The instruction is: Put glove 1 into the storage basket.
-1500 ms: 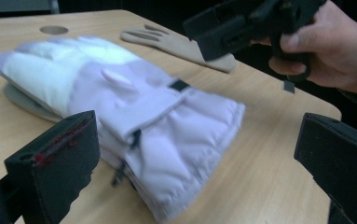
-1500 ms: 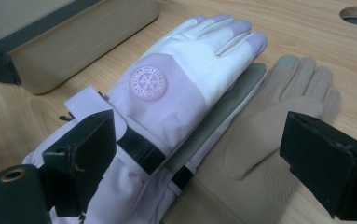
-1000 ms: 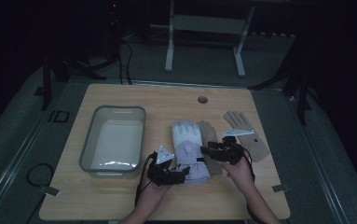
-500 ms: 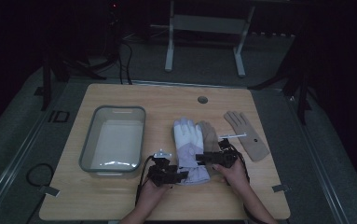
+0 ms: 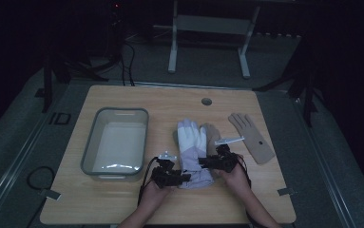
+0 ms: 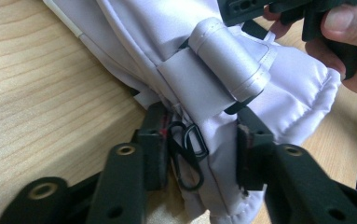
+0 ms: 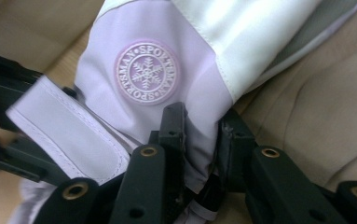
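Both tongs have just been closing: left gripper [image 6: 199,154] pinches the lavender glove [image 5: 191,152] cuff; right gripper [image 7: 199,140] pinches its opposite edge, tan glove [image 5: 252,137] beyond.

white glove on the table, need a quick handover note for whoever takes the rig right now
Left gripper: jaws just closing, pinching the white glove at its cuff edge.
Right gripper: jaws just closing, pinching the cuff's other side.
The glove lies flat on the table, partly over a tan glove; a second tan glove lies to the right, the grey bin to the left.
Done: both grips taken.
Left: lifting; destination unclear.
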`<state>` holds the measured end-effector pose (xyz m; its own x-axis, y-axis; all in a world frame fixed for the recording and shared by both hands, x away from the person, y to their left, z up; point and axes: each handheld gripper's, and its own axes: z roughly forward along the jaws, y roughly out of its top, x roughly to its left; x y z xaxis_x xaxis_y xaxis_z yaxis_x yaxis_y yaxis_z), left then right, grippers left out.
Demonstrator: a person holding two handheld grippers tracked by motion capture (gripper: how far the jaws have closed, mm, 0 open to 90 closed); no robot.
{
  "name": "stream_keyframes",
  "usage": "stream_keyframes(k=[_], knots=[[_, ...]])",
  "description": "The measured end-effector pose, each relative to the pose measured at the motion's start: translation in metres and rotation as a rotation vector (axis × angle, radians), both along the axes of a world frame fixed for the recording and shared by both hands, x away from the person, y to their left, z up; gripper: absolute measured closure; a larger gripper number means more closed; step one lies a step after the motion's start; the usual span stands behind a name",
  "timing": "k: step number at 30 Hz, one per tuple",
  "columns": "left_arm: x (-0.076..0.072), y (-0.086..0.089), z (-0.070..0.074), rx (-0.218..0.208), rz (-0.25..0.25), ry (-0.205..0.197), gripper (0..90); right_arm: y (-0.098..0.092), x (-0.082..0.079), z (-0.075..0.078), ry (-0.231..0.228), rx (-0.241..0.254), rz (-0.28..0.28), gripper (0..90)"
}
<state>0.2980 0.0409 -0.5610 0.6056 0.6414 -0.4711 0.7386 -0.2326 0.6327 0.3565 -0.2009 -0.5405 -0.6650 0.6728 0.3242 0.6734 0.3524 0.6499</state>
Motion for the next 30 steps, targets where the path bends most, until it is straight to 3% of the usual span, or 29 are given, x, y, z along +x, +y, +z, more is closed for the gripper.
stream_keyframes(k=[4,6,16,30], knots=[[0.001,0.0,0.003,0.006,-0.01,0.011,69.7,0.009,-0.011,0.006,-0.09,-0.072,-0.018,76.4],[0.002,0.001,0.004,0.007,-0.018,0.018,71.1,0.01,-0.014,0.007,-0.107,-0.075,-0.024,76.6],[-0.004,0.003,0.019,0.011,-0.016,-0.01,73.9,0.012,-0.019,0.022,-0.103,-0.063,-0.037,77.8],[0.002,0.025,0.073,0.042,-0.045,-0.084,73.9,0.029,-0.02,0.071,-0.187,-0.005,-0.044,77.8]])
